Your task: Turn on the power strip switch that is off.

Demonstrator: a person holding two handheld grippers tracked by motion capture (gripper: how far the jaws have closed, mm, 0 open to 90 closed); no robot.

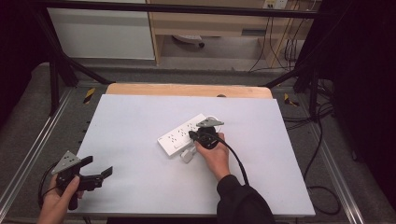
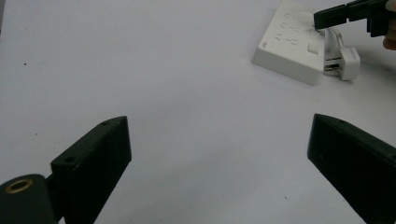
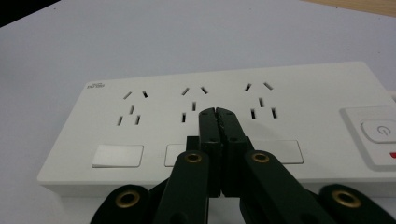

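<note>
A white power strip (image 1: 182,134) lies near the middle of the white table (image 1: 140,116), and I see it again as the power strip (image 3: 224,116) and power strip (image 2: 292,44). My right gripper (image 1: 191,135) is shut, its closed tips over the strip's middle socket row; the right gripper (image 3: 217,112) has nothing between its jaws. A white plug (image 2: 343,63) on a short white cable lies beside the strip's near end. My left gripper (image 1: 106,171) stands open at the table's front left corner, well apart from the strip; the left gripper (image 2: 219,135) holds nothing.
A wooden strip (image 1: 189,89) runs along the table's far edge. Black frame bars (image 1: 60,65) and loose cables (image 1: 322,140) stand around the table. White surface stretches between the two grippers.
</note>
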